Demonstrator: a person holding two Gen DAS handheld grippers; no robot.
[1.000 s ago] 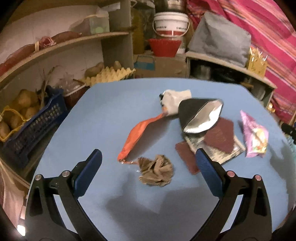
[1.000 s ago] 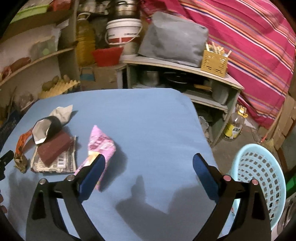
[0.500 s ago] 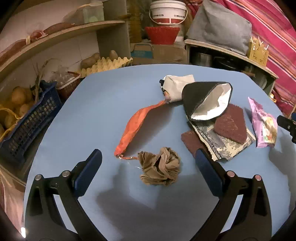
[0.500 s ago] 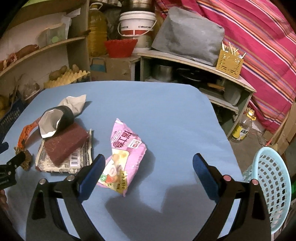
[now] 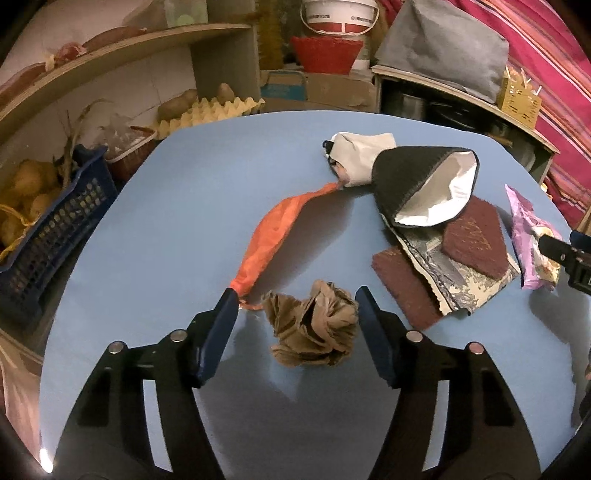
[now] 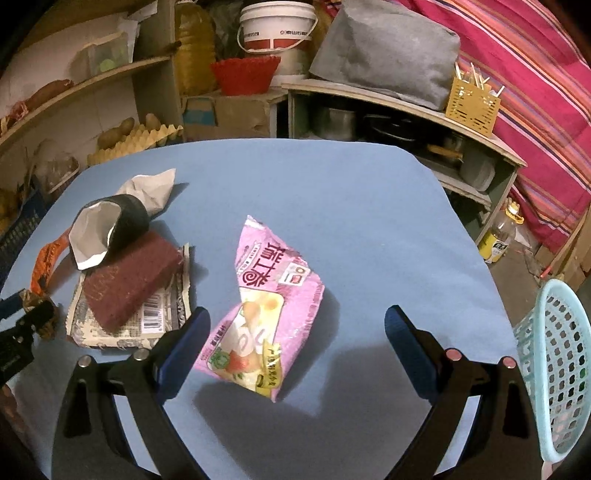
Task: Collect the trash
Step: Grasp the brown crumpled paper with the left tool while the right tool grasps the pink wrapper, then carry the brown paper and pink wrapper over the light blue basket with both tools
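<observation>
While the left claw (image 5: 295, 317) straddles the crumpled brown paper ball (image 5: 314, 330), its jaws have just been closing in from wide — the ball sits between them, pads not yet pressing, gaps visible on both sides. Likely placement: lined up for a pinch on the nearest loose piece. Right claw (image 6: 295, 341) stands wide over the pink snack wrapper (image 6: 267, 314), wrapper near its left finger, nothing held.

Other trash is clustered mid-table: an orange wrapper (image 5: 269, 240) stretching far from just left of the ball, white crumpled paper (image 5: 360, 157) at its far end, a black paper cone with white lining (image 5: 421, 184) resting on a printed flat packet (image 5: 454, 277) with two maroon scouring pads (image 5: 474, 238). A light blue basket (image 6: 557, 373) stands off the table's right edge — probably the drop target, so the piles sit within reach of it.

Table (image 5: 184, 221) is covered in plain blue. Around it is a dim storeroom: shelves with potatoes, egg tray (image 5: 207, 112), dark blue crate (image 5: 44, 236) at left, white bucket (image 6: 277, 27), red bowl (image 6: 245, 74), striped pink cloth (image 6: 535, 74) on the right.
</observation>
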